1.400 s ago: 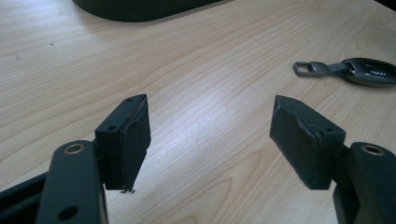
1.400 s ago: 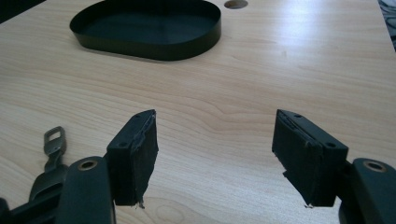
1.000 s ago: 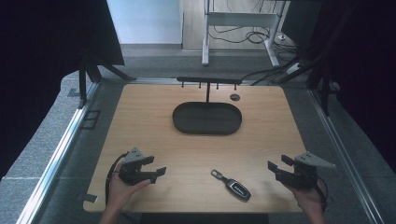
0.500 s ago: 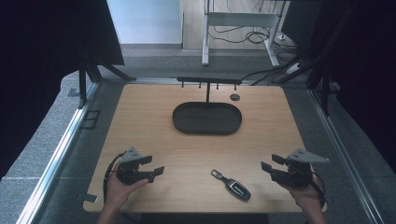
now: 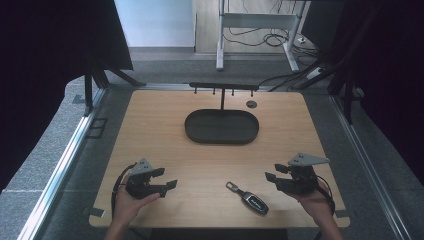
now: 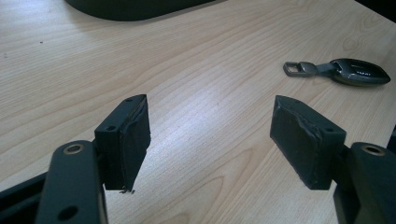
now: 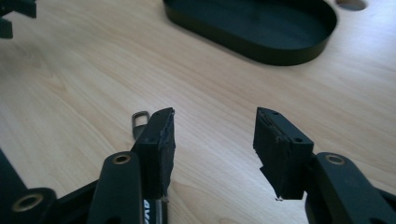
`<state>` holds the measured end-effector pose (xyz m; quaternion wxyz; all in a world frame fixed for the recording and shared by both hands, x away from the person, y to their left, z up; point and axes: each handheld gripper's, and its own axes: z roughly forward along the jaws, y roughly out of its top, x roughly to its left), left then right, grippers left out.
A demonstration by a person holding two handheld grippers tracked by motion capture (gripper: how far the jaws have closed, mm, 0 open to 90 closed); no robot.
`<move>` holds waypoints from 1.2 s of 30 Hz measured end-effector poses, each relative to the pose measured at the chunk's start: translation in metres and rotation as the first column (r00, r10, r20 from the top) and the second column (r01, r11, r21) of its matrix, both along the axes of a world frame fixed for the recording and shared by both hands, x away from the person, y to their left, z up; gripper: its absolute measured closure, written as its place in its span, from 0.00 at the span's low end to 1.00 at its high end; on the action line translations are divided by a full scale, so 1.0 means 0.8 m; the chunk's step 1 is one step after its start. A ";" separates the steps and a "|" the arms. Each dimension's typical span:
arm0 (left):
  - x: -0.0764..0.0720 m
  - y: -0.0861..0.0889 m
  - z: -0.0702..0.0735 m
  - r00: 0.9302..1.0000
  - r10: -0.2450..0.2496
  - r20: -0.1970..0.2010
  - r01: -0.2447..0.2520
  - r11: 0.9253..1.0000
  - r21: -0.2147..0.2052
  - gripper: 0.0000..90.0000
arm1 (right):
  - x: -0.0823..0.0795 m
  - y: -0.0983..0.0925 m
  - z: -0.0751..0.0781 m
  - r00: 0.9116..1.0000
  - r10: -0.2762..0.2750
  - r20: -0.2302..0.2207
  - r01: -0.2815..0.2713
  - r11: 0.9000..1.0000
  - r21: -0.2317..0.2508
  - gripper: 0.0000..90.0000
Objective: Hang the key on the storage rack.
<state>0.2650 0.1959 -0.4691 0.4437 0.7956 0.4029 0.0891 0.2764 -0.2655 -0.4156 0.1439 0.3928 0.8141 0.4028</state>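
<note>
A dark car key fob (image 5: 251,199) with a metal loop lies on the wooden table (image 5: 165,130) near the front edge, between my two grippers. My left gripper (image 5: 166,178) is held low at the front left, open and empty, and points right toward the fob (image 6: 357,72). Its jaws (image 6: 210,112) stand wide apart over bare wood. My right gripper (image 5: 274,175) sits at the front right, open and empty, just right of the fob. In the right gripper view (image 7: 214,116) the fob's metal loop (image 7: 139,119) peeks out behind the left jaw.
A black oval tray (image 5: 222,141) rests mid-table, empty (image 7: 261,52). Behind it stands a thin black rack with hooks (image 5: 222,86), and a round hole (image 5: 251,104) is set in the tabletop. Metal rails run along both table sides.
My right gripper has moved left, closer to the key fob. The left gripper has barely shifted. The fob has not moved.
</note>
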 end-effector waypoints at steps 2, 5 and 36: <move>0.000 0.001 0.000 1.000 0.001 -0.001 -0.001 1.000 0.000 0.33 | 0.002 0.006 -0.002 1.000 0.015 -0.011 -0.015 1.000 -0.009 0.55; 0.000 0.001 0.000 1.000 0.003 -0.001 -0.003 1.000 -0.001 0.33 | 0.004 0.013 -0.004 0.999 0.031 -0.025 -0.031 0.999 -0.020 0.56; -0.001 -0.008 -0.001 1.000 -0.020 -0.008 0.020 1.000 0.012 0.32 | 0.021 0.078 -0.019 0.977 0.170 -0.131 -0.186 0.974 -0.126 0.61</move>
